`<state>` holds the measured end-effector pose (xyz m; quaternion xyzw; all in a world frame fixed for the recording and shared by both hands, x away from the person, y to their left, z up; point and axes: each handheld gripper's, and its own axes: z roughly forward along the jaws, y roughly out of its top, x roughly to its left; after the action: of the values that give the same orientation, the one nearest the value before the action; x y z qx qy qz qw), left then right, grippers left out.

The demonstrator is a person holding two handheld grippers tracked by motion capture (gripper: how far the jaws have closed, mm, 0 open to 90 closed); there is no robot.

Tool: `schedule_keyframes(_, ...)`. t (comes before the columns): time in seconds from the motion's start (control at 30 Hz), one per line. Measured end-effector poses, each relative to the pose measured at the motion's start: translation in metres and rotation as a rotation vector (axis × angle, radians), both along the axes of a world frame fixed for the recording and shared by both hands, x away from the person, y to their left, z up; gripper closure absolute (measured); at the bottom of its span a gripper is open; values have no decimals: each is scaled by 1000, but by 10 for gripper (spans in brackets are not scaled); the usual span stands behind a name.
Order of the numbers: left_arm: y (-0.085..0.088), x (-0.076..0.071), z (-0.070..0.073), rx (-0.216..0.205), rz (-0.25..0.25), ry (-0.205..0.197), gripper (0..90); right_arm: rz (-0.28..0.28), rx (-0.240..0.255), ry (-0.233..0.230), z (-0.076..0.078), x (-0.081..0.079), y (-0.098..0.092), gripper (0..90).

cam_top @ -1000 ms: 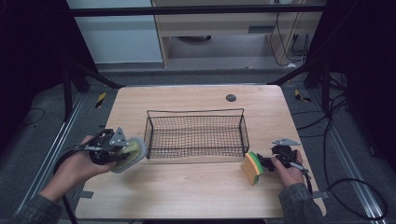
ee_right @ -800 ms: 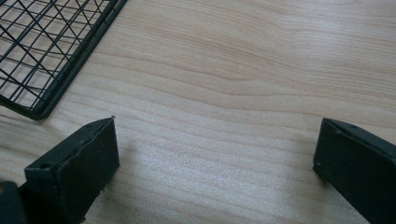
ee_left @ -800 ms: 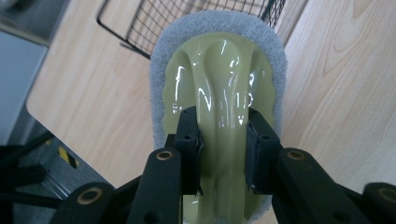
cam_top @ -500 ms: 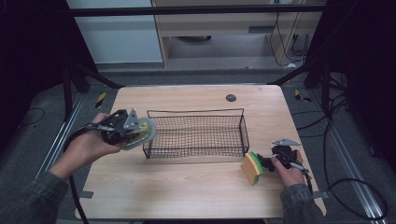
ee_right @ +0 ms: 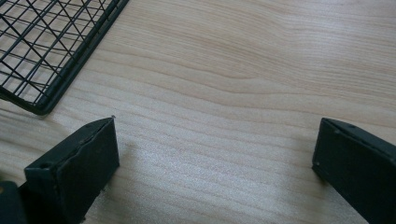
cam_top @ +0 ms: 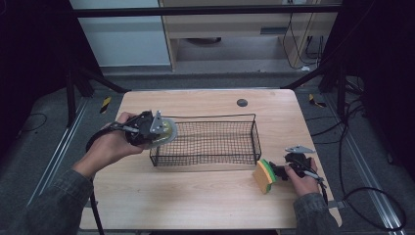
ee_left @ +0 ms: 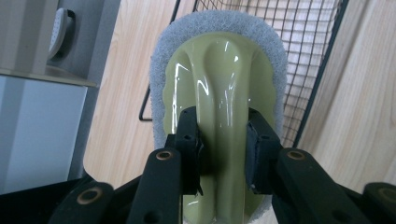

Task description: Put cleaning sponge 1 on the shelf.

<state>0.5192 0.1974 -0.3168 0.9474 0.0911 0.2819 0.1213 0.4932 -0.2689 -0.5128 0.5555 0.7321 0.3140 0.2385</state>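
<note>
1. Counting near to far: one sponge (cam_top: pixel 264 176), two grippers, one scrubber, one wire basket (cam_top: pixel 255 137), one dark round disc (cam_top: pixel 242 103), all on or over one wooden table (cam_top: pixel 195 200).
2. Right gripper (cam_top: pixel 280 171) sits low at the table's near right edge, held in the right hand (cam_top: pixel 299 177). In the right gripper view its jaws stand wide apart with bare wood between them and a basket corner (ee_right: pixel 42 51) at upper left.
3. The yellow-and-green sponge stands on edge just beside that gripper's tip in the high view; can't tell if it touches.
4. Left gripper (ee_left: pixel 223 140) is clamped on the scrubber (ee_left: pixel 219 70), one jaw on each side of its glossy green ridge handle, with the grey pad ringing the handle.
5. The scrubber (cam_top: pixel 168 130) is held off the table at the basket's far left corner.
6. The disc lies alone on the far edge, well apart from the basket.
</note>
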Motion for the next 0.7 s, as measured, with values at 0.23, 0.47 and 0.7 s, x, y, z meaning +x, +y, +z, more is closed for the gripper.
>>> schedule_keyframes(0.23, -10, 17, 4, 5, -10, -23, 703, 3, -4, 0, 0, -1, -1, 7)
schedule_keyframes(0.47, -15, 28, 6, 3, -15, -21, 703, -8, 0, 3, 0, 0, -5, 6)
schedule_keyframes(0.7, -24, 37, -2, 34, -28, -20, 702, -18, -1, 4, 0, -3, -11, 6)
